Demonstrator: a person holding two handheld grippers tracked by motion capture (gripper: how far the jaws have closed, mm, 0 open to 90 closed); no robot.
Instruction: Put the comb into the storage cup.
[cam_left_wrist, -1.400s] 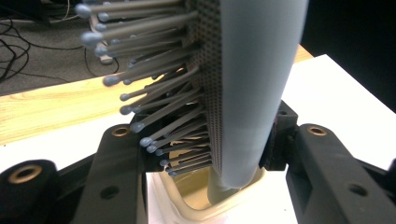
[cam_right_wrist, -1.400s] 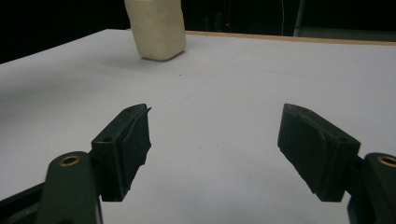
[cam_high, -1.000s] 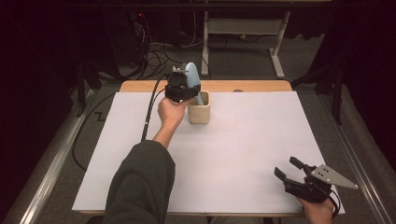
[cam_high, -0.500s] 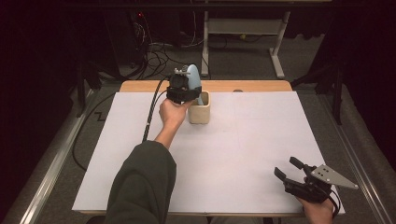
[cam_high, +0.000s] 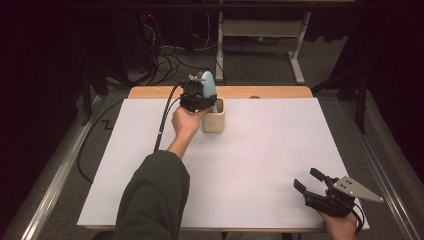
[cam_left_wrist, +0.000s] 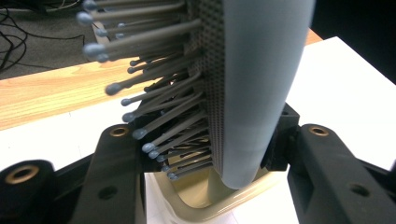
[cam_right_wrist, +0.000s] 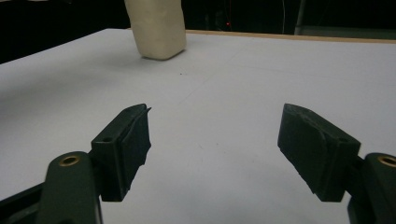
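A light blue hairbrush (cam_high: 209, 84) stands upright at the far middle of the table, and my left gripper (cam_high: 198, 99) is shut on it. In the left gripper view the jaws clamp the brush (cam_left_wrist: 261, 84) from both sides, with its grey bristles (cam_left_wrist: 154, 116) pointing left. Its rounded lower end sits at the mouth of a beige cup (cam_left_wrist: 205, 212). The cup (cam_high: 213, 122) stands on the white sheet just right of the hand. My right gripper (cam_high: 306, 178) rests near the front right corner, open, with nothing between its jaws (cam_right_wrist: 215, 149); it looks toward the cup (cam_right_wrist: 156, 28).
White paper (cam_high: 280, 150) covers most of the wooden table (cam_high: 270, 92). A black cable (cam_high: 165, 117) trails from the left gripper off the far left. Past the table's far edge are dark floor, cables and a metal frame (cam_high: 260, 30).
The left gripper with the brush has edged very slightly right over the cup. The right gripper has stayed still.
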